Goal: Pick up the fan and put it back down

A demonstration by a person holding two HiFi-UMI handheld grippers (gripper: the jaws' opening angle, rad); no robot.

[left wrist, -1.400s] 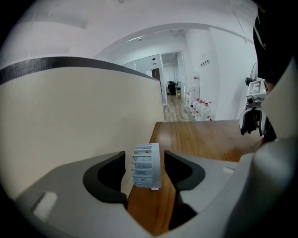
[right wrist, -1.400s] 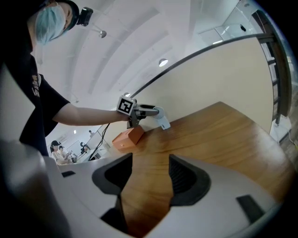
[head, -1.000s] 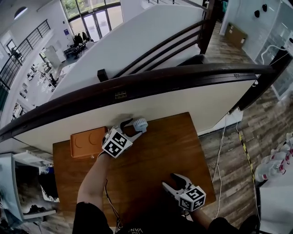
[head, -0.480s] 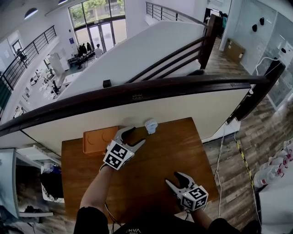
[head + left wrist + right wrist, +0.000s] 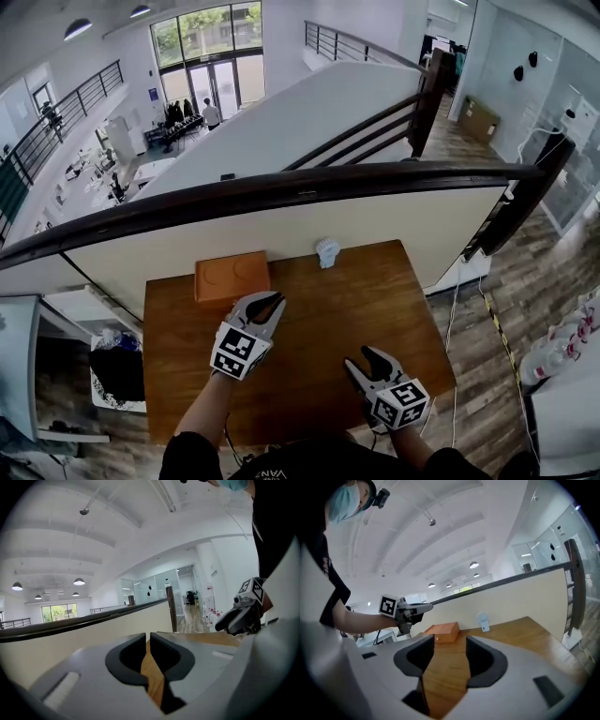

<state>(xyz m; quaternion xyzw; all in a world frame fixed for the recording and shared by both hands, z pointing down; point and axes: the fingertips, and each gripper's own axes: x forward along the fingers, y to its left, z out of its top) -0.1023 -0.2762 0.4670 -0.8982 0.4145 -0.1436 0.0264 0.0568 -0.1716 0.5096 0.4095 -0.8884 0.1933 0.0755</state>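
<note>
Fan [image 5: 327, 251], far edge of table: white. Box [image 5: 232, 277], far left: plain orange. Table [image 5: 375, 300]: warm brown w/ wood grain. Wall [image 5: 281, 234] behind: cream. Handrail [image 5: 281, 187] on top: v. dark brown, glossy. Floor [image 5: 487, 375], right: grey-brown planks. Sleeve [image 5: 187, 455], near: blk.

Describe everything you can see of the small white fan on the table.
The fan is small and white, plastic by its look, with a round head on a short stand; blades and any cable are too small to make out. It stands upright at the far edge of the wooden table, close before the cream wall panel, to the right of the orange box and apart from it. Only the table touches it.
</note>
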